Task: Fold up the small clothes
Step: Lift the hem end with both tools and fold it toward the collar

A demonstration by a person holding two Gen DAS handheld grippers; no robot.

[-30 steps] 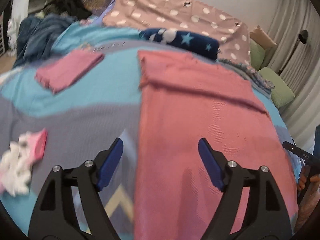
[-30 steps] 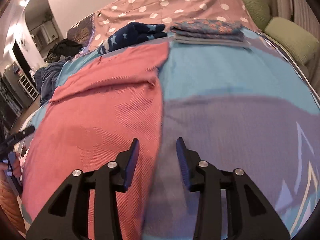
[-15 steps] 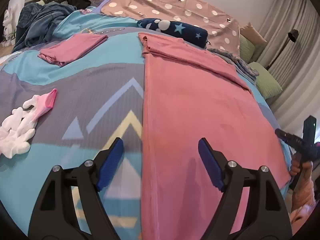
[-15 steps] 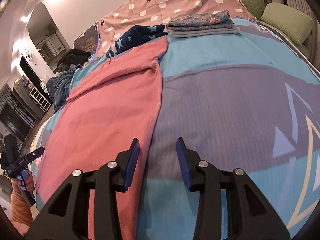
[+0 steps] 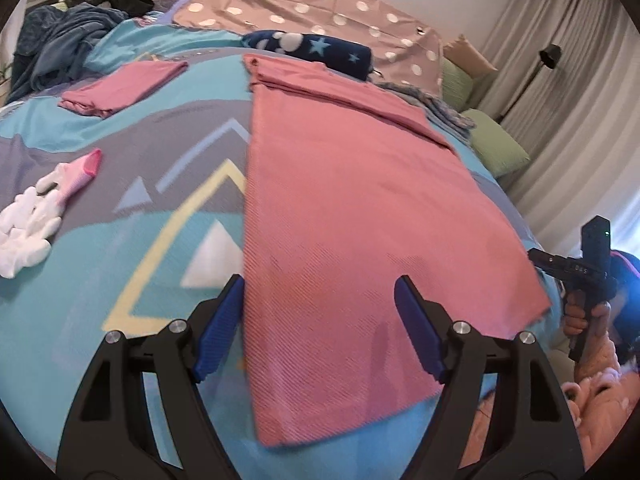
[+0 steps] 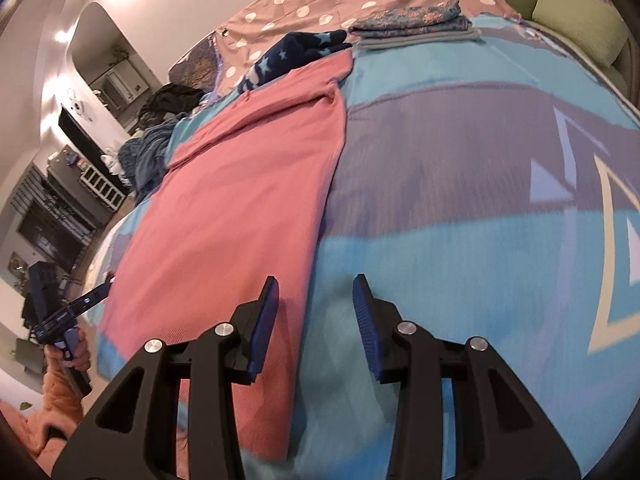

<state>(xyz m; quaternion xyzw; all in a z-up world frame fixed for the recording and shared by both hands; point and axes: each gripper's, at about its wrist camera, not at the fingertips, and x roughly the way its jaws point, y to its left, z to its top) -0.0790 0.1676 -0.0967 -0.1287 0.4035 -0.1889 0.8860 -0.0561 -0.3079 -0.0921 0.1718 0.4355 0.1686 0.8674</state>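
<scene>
Bedspread (image 5: 120, 240) carries a long pink garment (image 5: 340, 220), flat, far end folded.

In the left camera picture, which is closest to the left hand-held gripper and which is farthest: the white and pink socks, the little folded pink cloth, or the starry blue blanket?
From the left hand-held gripper:
1. White and pink socks, off to the left.
2. Folded pink cloth, farther up the bed, left.
3. Starry blue blanket, at the far end, beyond the big pink garment.
</scene>
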